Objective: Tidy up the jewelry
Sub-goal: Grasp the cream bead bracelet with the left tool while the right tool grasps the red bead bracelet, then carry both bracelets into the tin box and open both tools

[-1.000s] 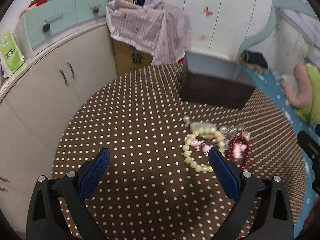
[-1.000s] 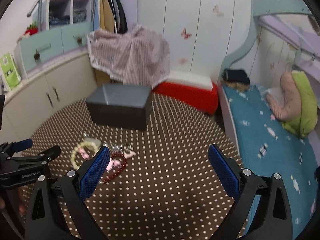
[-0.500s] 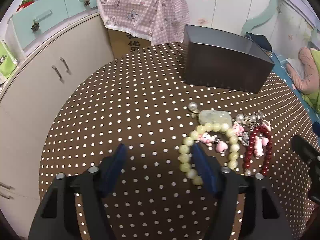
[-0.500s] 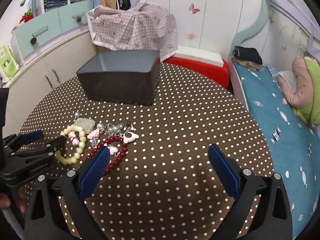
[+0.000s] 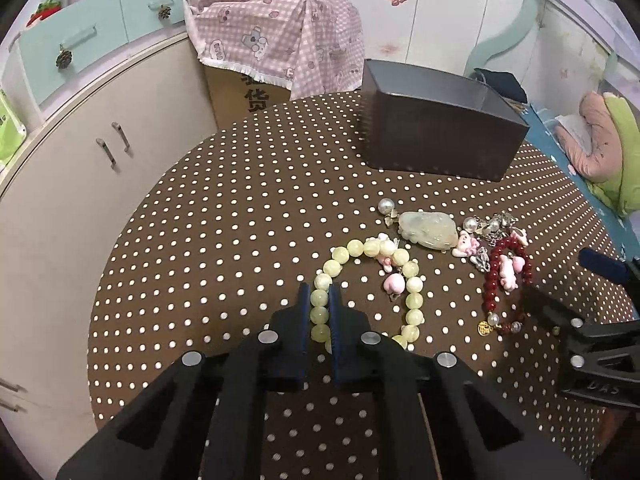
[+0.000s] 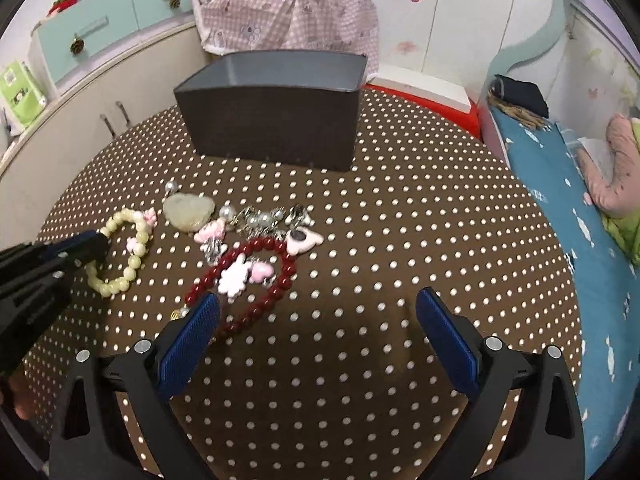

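Table (image 5: pixel 240 208) first: your dotted cloth carries the dark box (image 5: pixel 436 136) at the far side, open on top, with the jewelry heaped just in front of it and nothing yet visibly inside from these views. Nearest you in that heap lies the pale green bracelet (image 5: pixel 412 300), and your left gripper (image 5: pixel 320 312) has just been closing on its near side; the jaws now sit pinched on a run of its beads, so you are at the pick-up step for the first piece. Beside it the red bracelet (image 6: pixel 256 276) rests with pink charms inside its loop, and your right gripper (image 6: pixel 316 316) hovers over its near end with jaws wide apart, holding nothing. Next, I judge, you need to lift the green loop straight up, check that no charm (image 5: pixel 394 282) snags on it, then carry it over the box rim.
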`<state>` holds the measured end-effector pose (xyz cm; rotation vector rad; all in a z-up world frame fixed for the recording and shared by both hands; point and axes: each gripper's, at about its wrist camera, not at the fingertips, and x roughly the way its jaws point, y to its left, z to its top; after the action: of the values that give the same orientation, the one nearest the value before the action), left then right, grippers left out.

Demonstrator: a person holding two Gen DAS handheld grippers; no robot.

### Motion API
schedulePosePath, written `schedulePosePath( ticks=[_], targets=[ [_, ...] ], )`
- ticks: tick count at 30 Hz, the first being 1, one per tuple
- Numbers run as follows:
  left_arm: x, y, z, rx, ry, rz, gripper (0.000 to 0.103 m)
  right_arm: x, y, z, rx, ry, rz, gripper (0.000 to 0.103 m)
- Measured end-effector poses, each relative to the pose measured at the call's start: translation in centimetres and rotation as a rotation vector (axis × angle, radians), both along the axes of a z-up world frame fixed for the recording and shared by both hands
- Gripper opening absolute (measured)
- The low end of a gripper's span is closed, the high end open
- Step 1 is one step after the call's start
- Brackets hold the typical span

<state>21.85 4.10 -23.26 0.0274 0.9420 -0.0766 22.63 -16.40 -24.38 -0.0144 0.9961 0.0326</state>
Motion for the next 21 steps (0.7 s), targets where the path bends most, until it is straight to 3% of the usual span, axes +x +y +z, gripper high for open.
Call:
schedulePosePath(
  ticks=[2, 3, 4, 6, 9, 14, 15, 21],
  targets=[
    [-0.2, 0.1, 0.2, -0.008, -0.005, -0.006, 0.008, 0.0, 0.1, -0.2, -0.006, 0.004, -0.001, 0.094],
    [-0.2, 0.2, 0.3, -0.014, -0.006, -0.009, 0.008, 0.2, 0.1, -0.4, 0.001, 0.003, -0.006, 0.083],
    [-0.3, 0.2, 0.3, -0.019, -0.007, -0.010, 0.008, 0.3, -0.1, -0.6, 0.004, 0.008, -0.013, 0.065],
    [-0.5, 0.3, 0.5, -0.028, -0.011, -0.014, 0.008, 0.6, -0.2, -0.6, 0.011, 0.015, -0.017, 0.064],
    [-0.6, 0.4, 0.8, -0.047, -0.012, -0.024, 0.008, 0.5, -0.3, -0.5, 0.016, 0.025, 0.006, 0.054],
    [-0.9, 0.6, 1.7, -0.120, -0.018, -0.071, 0.008, -0.1, -0.8, -0.1, 0.053, 0.049, 0.075, 0.012],
    [-0.9, 0.5, 1.8, -0.132, -0.020, -0.079, 0.008, -0.2, -1.1, 0.0, 0.079, 0.059, 0.086, 0.008],
    [-0.8, 0.1, 3.9, -0.226, -0.044, -0.144, 0.008, -1.0, -2.1, 1.1, 0.143, 0.039, 0.121, 0.008]
  ],
)
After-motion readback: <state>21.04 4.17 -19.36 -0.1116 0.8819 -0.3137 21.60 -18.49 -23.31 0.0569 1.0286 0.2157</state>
